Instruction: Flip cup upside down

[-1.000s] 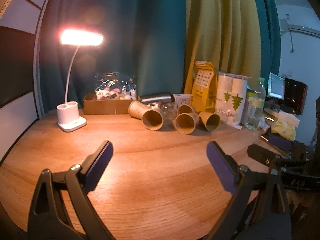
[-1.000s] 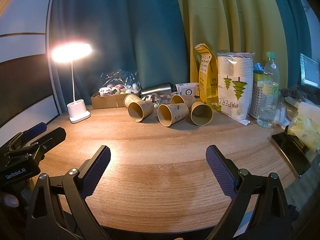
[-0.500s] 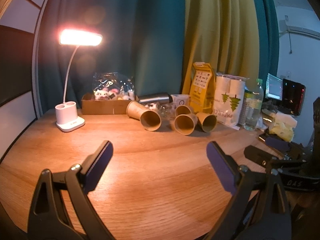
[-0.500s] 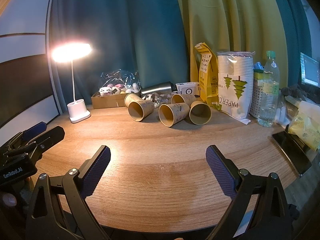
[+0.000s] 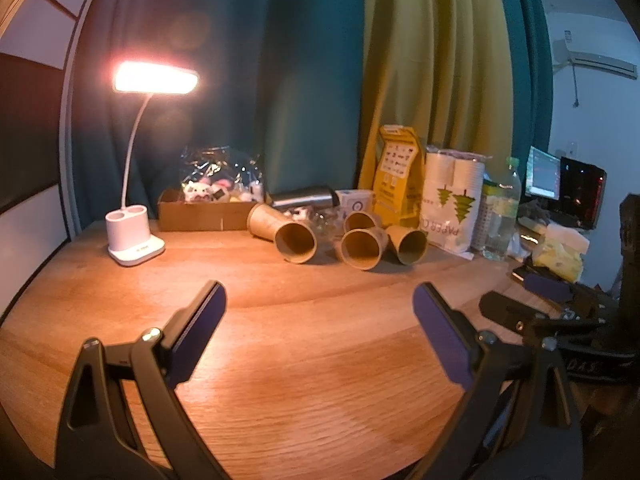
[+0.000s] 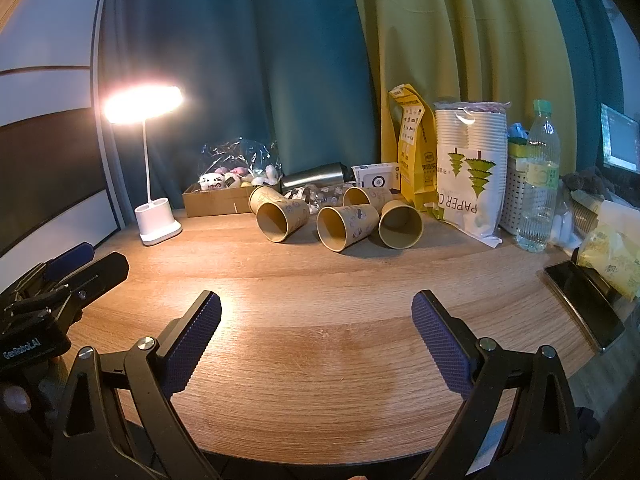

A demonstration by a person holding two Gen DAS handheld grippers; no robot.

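Right wrist view showed me both grippers' fingers (image 6: 438, 338) spread empty over the surface (image 6: 340, 320), cups (image 6: 346, 226) lying sideways far back, so reaching came next.

Four cups (image 6: 346, 227) lie on their sides at the back of the worktop (image 6: 320, 320), lamp (image 6: 156, 226) to their left, paper-cup bag (image 6: 470, 176) and bottle (image 6: 538, 184) to their right
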